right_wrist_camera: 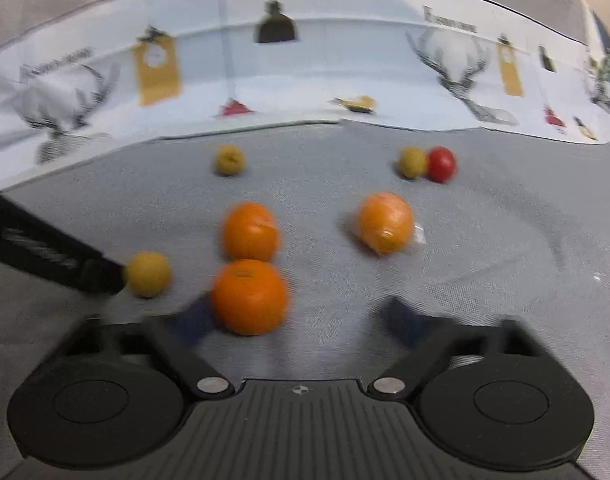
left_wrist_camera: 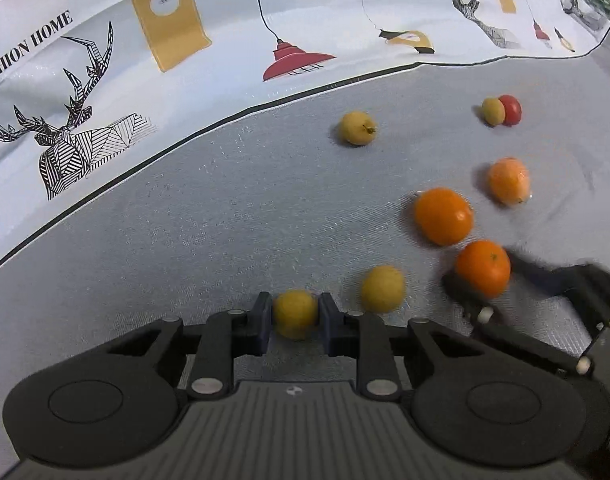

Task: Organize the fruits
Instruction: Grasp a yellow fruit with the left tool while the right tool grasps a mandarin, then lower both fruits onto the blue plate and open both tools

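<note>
My left gripper (left_wrist_camera: 295, 312) is shut on a small yellow fruit (left_wrist_camera: 295, 314) low over the grey cloth. A second yellow fruit (left_wrist_camera: 383, 289) lies just to its right. My right gripper (right_wrist_camera: 297, 320) is open wide, its left finger against an orange (right_wrist_camera: 249, 297); in the left wrist view the same orange (left_wrist_camera: 483, 268) sits between its fingers. Beyond lie another orange (right_wrist_camera: 249, 231), a plastic-wrapped orange (right_wrist_camera: 384, 222), a yellow fruit (right_wrist_camera: 229, 160), and a yellow fruit (right_wrist_camera: 413, 163) touching a red fruit (right_wrist_camera: 441, 164).
A white tablecloth (left_wrist_camera: 225, 20) printed with deer and lamps covers the far side beyond the grey cloth (left_wrist_camera: 185, 220). The left gripper's finger (right_wrist_camera: 65, 268) shows at the left of the right wrist view, beside a yellow fruit (right_wrist_camera: 148, 274).
</note>
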`<state>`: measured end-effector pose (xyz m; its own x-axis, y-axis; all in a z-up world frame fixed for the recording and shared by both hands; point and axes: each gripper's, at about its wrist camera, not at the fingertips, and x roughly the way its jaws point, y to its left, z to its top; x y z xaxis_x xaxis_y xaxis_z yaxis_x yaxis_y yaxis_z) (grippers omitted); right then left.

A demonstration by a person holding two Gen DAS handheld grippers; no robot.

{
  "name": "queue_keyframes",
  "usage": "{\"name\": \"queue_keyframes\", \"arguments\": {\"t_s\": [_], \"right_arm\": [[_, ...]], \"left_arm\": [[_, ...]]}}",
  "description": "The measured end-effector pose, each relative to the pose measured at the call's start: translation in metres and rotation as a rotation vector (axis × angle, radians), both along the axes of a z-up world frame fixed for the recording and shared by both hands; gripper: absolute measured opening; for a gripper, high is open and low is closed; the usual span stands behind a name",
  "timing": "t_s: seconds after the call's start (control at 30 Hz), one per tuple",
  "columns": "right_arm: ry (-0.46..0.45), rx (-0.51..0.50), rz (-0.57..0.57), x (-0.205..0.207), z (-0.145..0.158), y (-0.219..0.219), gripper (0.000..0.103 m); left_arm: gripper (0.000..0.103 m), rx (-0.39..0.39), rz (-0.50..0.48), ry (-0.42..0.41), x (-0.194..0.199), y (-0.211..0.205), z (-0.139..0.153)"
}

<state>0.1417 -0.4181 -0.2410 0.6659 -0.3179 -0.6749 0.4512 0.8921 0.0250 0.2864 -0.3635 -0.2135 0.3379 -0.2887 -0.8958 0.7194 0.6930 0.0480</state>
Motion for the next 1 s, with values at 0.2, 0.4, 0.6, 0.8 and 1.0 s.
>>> {"name": "queue_keyframes", "arguments": {"t_s": [0.2,0.4,0.6,0.8,1.0], "right_arm": [[-0.027,0.038,-0.064,-0.004,0.004,-0.011,0.037],[-0.033,0.031,-0.131,-0.013,0.008,-0.022,0.037],[-0.037,0.083,-0.150,-0.060,0.044,-0.012,0.038],[-0.110,0.133,-0.024,-0.141,0.117,0.037,0.038],[-0.118,0.283,0.137,-0.209,0.168,0.094,0.038]], "left_arm": [[0.027,-0.028,0.065,0.012,-0.014,0.020,0.029],[0.027,-0.043,0.136,0.016,-0.057,0.058,0.083],[0.027,-0.074,0.163,0.006,-0.119,0.116,0.138],[0.027,-0.091,0.221,0.007,-0.179,0.179,0.173],[0.027,-0.086,0.306,0.003,-0.230,0.237,0.197]]}}
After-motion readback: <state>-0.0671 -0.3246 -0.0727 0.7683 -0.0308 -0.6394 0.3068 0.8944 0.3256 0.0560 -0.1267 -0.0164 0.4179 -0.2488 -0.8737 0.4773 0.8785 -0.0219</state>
